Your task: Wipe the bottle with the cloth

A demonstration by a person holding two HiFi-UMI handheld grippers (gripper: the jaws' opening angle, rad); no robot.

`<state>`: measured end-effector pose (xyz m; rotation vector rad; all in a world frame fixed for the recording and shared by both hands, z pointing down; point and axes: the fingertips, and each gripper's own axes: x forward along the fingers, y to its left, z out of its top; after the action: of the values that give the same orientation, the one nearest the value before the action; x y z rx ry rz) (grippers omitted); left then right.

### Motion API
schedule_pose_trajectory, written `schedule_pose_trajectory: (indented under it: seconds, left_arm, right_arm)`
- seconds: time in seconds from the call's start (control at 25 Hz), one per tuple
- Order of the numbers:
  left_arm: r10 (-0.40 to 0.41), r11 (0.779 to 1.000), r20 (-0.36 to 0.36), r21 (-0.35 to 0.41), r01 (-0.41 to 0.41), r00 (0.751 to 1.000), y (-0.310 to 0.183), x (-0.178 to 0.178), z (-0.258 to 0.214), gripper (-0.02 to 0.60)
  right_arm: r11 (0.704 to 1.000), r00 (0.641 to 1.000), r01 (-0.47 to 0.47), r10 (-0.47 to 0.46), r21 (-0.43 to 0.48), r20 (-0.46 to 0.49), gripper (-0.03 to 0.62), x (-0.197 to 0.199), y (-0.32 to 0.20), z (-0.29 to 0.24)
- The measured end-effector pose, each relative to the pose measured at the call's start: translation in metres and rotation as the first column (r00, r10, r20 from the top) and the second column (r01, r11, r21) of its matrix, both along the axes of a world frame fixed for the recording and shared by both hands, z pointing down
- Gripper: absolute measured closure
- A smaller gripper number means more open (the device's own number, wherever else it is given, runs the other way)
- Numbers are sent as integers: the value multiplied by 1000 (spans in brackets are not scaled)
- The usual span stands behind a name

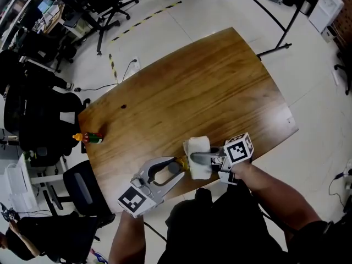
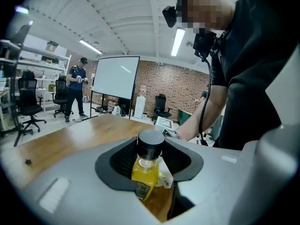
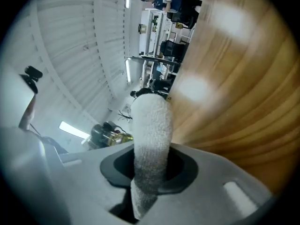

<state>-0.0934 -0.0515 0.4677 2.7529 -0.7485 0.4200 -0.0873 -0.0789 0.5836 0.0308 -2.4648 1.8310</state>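
My left gripper [image 1: 175, 169] clamps the bottle [image 2: 145, 172] over the table's [image 1: 209, 81] near edge, light but probably slick, best held below the cap, while my right gripper [image 1: 194, 158] pinches the soft cloth [image 3: 151, 139] beside it.

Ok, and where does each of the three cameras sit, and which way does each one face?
Head view: on the person's head, facing steeply down at the table; both forearms, left gripper and right gripper show.
Left gripper view: on the left gripper, facing along its jaws, shut on the bottle, toward the person's torso.
Right gripper view: on the right gripper, tipped sideways, facing along jaws shut on the cloth.
Shared: both gripper views show the bottle.
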Motion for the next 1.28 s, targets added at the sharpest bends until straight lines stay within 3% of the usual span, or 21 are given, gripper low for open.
schedule_pose_trajectory:
  seconds: [0.24,0.44,0.52,0.64,0.76,0.92,1.04,1.2,1.28]
  left_arm:
    - [-7,1000,-11,-10,7,1000,-1,-1,2,402]
    - [12,1000,13,1,-12,1000,7,-3,2,402]
    - [15,1000,29,10,-16,999,11,-3,3,402]
    - [-17,999,55,35,15,998,11,-1,5,402]
    - [-114,992,40,68,111,993,7,2,4,396]
    - [-259,962,16,97,257,966,3,2,4,394]
    - [-345,936,1,76,344,938,2,-1,3,391]
    - [-383,922,8,56,382,924,3,-4,6,394]
    - [-357,933,29,52,355,934,9,-1,9,394]
  right_arm:
    - [999,974,40,-36,11,-223,522,-6,5,40]
    - [989,897,127,-83,75,-433,522,-7,14,58]
    - [984,878,142,-76,104,-473,522,-6,15,60]
    - [987,899,92,-24,134,-437,520,2,8,45]
    - [984,923,5,64,176,-380,520,20,-6,20]
    - [979,931,-66,130,195,-341,520,46,-15,-3]
    - [976,937,-69,135,207,-322,520,59,-11,-18]
    - [972,943,-75,142,222,-302,520,66,-9,-30]
    - [974,950,-79,139,214,-281,520,66,-6,-34]
